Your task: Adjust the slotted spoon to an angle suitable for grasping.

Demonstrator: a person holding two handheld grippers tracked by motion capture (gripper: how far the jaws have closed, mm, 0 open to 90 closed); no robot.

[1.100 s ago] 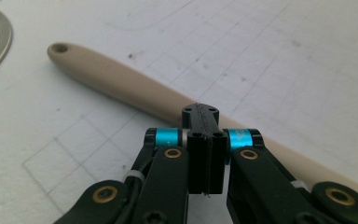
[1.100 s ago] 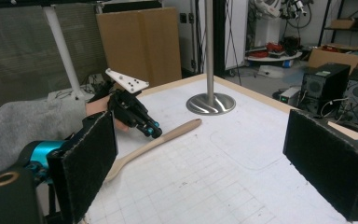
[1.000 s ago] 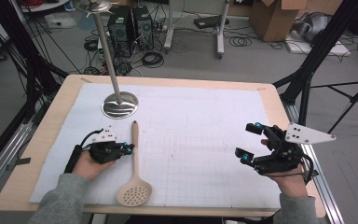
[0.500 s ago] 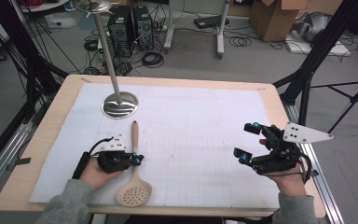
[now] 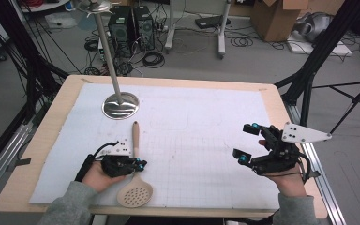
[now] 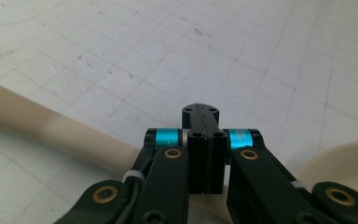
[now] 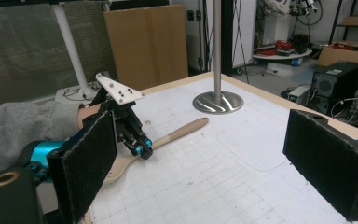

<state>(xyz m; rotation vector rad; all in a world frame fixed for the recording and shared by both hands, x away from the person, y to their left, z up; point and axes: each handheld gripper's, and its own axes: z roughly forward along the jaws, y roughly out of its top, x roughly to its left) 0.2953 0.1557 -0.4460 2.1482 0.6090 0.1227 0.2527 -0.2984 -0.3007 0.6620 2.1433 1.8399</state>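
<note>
skimmer spoon (image 5: 135,187): 1 | metal stand (image 5: 120,104): 1 | white grid mat (image 5: 197,136): 1 | surface (image 5: 51,126): 1 | tongs: 2, left tongs (image 5: 140,165), right tongs (image 5: 246,143) | grey sleeves (image 5: 68,206): 2

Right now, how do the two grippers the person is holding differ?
The left gripper has its jaws shut together, with nothing between them; the right gripper has its jaws wide apart. The left sits low on the wooden skimmer's handle; the right is beside nothing. The left points sideways, the right toward the metal stand. Both are black with blue parts.
</note>
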